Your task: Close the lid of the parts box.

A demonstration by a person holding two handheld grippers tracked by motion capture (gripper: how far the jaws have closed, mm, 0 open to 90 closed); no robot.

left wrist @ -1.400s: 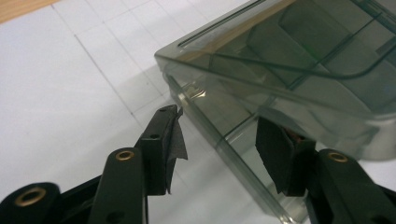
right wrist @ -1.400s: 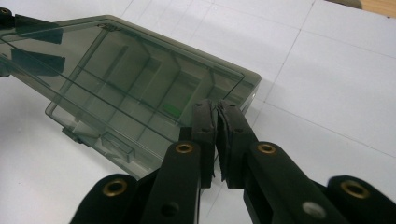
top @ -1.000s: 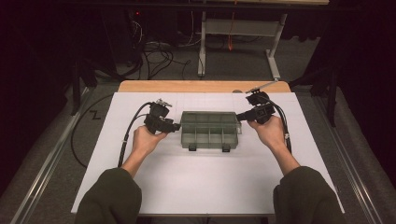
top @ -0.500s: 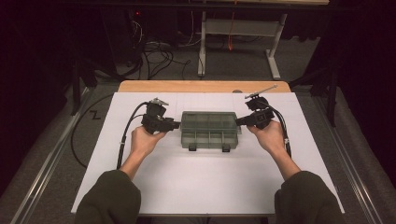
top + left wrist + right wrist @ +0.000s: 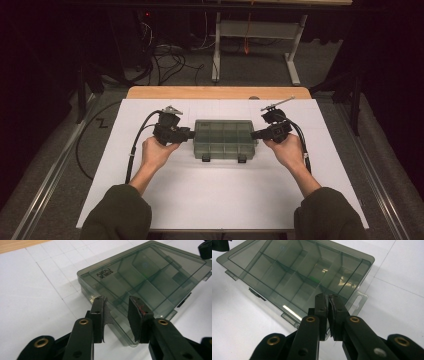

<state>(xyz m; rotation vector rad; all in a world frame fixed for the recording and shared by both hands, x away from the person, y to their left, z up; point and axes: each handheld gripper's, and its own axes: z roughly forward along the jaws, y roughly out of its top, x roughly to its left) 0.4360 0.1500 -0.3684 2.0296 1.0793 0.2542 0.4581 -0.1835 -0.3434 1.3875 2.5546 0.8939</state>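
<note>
A smoky see-through compartment box (image 5: 223, 138) lies shut on the white table, lid up, its dividers showing through. My left gripper (image 5: 189, 134) points at the box's left end. In the left gripper view the box (image 5: 150, 277) lies just beyond my left gripper (image 5: 117, 303), whose jaws have just been closing; a narrow gap is left and nothing is pinched in it. My right gripper (image 5: 255, 134) rests at the box's right end. In the right gripper view my right gripper (image 5: 329, 298) has its pads pressed together over the near edge of the box (image 5: 294, 270).
The white tabletop (image 5: 220, 200) stretches toward the person's sleeves. A wooden strip (image 5: 215, 92) runs along its far edge. Two dark latches (image 5: 206, 158) sit on the box's near side. Cables (image 5: 170, 55) and a metal stand (image 5: 295, 65) are on the floor beyond.
The left gripper's jaws have drawn closer together at the box's left end. Both hands and the box have stayed where they were.
</note>
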